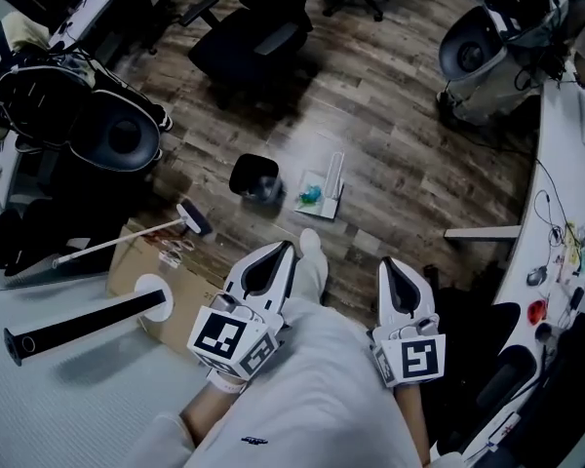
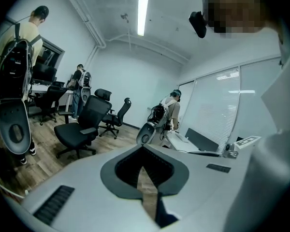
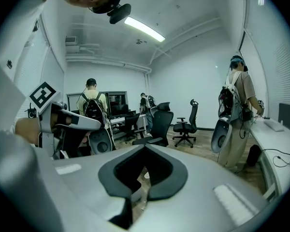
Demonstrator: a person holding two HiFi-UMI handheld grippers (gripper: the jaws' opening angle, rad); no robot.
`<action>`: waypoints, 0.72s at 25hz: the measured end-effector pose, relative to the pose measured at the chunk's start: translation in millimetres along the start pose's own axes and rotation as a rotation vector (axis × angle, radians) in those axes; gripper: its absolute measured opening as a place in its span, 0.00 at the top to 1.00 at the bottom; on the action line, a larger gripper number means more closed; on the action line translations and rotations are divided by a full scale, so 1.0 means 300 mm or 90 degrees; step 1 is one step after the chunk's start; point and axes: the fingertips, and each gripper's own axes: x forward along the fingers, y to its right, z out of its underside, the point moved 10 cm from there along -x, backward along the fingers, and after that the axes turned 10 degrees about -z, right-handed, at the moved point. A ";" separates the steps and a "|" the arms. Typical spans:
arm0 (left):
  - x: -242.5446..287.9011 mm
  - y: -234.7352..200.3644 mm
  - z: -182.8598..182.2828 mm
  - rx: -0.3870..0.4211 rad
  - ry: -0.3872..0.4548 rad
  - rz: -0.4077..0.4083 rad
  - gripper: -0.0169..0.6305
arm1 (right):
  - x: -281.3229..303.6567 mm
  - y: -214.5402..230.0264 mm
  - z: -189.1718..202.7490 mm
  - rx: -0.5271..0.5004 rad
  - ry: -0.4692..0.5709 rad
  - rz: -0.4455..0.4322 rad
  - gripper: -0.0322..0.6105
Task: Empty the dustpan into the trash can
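My left gripper (image 1: 285, 252) has its jaws pressed together with nothing between them, and my right gripper (image 1: 392, 264) is the same, closed and empty. Both are held low in front of me, side by side over my pale trouser leg (image 1: 312, 398), the left one just beside my shoe (image 1: 310, 242), each pointing out across the wooden floor (image 1: 400, 135). The dustpan (image 1: 324, 191) lies on that floor ahead of my shoe, well apart from both grippers, and some blue-green scraps (image 1: 311, 194) sit in it. The black trash can (image 1: 255, 178) stands just left of the dustpan, near it but not touching it as far as I can tell, with its mouth open upward. Further left a brush (image 1: 127, 242) lies flat, its dark head towards the can and its long white handle running out across a cardboard box (image 1: 136, 279). A black tube (image 1: 78, 325) lies near the box on the grey mat at my lower left. A black chair (image 1: 253, 42) stands beyond the can, and a white bench (image 1: 565, 183) curves along my right. From my gripper views I see other people standing with backpacks by more chairs and benches.
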 end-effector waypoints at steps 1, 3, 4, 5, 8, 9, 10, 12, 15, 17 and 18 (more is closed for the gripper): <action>0.029 -0.021 -0.025 -0.001 0.000 -0.001 0.96 | 0.039 0.020 -0.021 -0.002 -0.004 -0.003 0.93; 0.089 -0.062 -0.067 -0.006 -0.003 -0.003 0.96 | 0.116 0.060 -0.059 -0.011 -0.016 -0.010 0.93; 0.118 -0.083 -0.084 -0.010 -0.006 -0.005 0.96 | 0.151 0.079 -0.077 -0.015 -0.021 -0.012 0.93; 0.143 -0.103 -0.097 -0.013 -0.007 -0.005 0.96 | 0.182 0.096 -0.091 -0.020 -0.026 -0.014 0.93; 0.188 -0.166 -0.129 -0.016 0.003 0.000 0.96 | 0.258 0.113 -0.119 -0.034 -0.034 -0.016 0.93; 0.199 -0.190 -0.134 -0.019 0.008 0.001 0.96 | 0.282 0.114 -0.128 -0.040 -0.036 -0.017 0.93; 0.212 -0.212 -0.138 -0.023 0.011 0.001 0.96 | 0.306 0.115 -0.138 -0.046 -0.037 -0.018 0.93; 0.241 -0.244 -0.149 -0.032 0.015 0.003 0.96 | 0.351 0.120 -0.158 -0.057 -0.038 -0.021 0.93; 0.281 -0.260 -0.159 -0.036 0.013 0.012 0.96 | 0.398 0.130 -0.171 -0.062 -0.046 -0.027 0.93; 0.313 -0.262 -0.165 -0.032 0.009 0.018 0.96 | 0.430 0.141 -0.169 -0.060 -0.051 -0.033 0.93; 0.330 -0.263 -0.168 -0.031 0.005 0.020 0.96 | 0.447 0.147 -0.170 -0.059 -0.054 -0.037 0.93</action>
